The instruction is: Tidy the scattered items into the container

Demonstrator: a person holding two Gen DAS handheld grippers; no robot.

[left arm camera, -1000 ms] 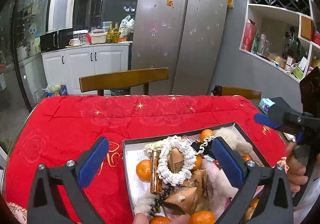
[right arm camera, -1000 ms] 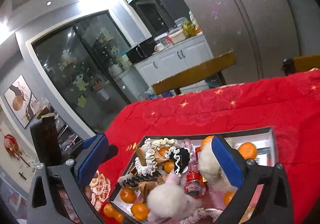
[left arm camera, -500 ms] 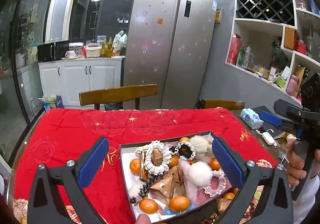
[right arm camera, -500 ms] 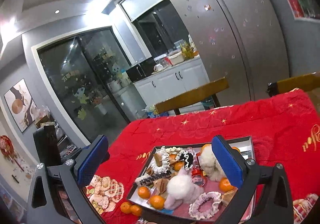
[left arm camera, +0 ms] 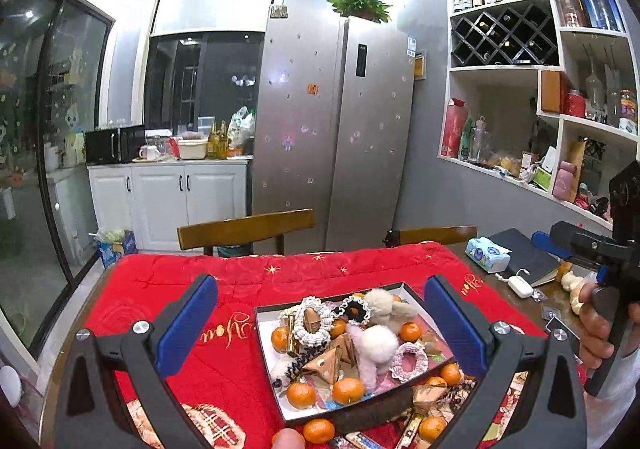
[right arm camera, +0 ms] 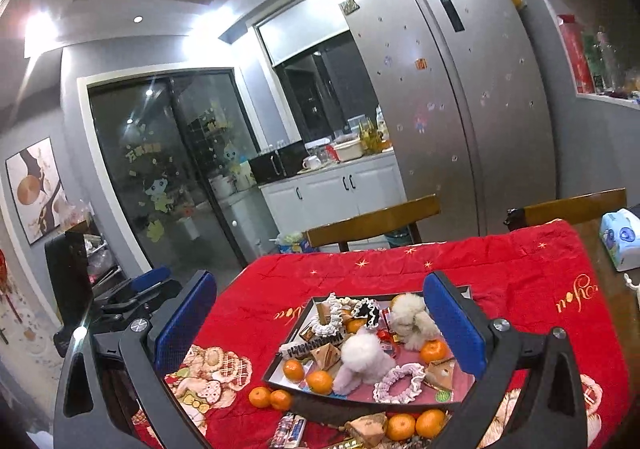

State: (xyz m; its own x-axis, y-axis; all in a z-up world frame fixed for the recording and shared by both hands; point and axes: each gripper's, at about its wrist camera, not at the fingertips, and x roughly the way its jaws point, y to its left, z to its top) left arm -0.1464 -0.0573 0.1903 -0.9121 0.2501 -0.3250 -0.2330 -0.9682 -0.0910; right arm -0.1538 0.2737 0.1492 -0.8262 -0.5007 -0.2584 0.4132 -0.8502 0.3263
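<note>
On the table's red quilted cloth (left arm camera: 168, 313): one shallow rectangular tray (left arm camera: 267, 361), filled with tangerines, frilly scrunchies, white pom-poms and brown paper packets. Loose tangerines (right arm camera: 270, 397) and snack wrappers (right arm camera: 290, 429) lie just outside its near edge. Left gripper (left arm camera: 320, 323) above the tray, jaws wide, nothing between them. Right gripper (right arm camera: 320, 323) likewise, jaws wide and empty. A tissue pack (left arm camera: 488, 253) sits on bare table, well apart.

"You" on red cloth (right arm camera: 520, 273)
</note>
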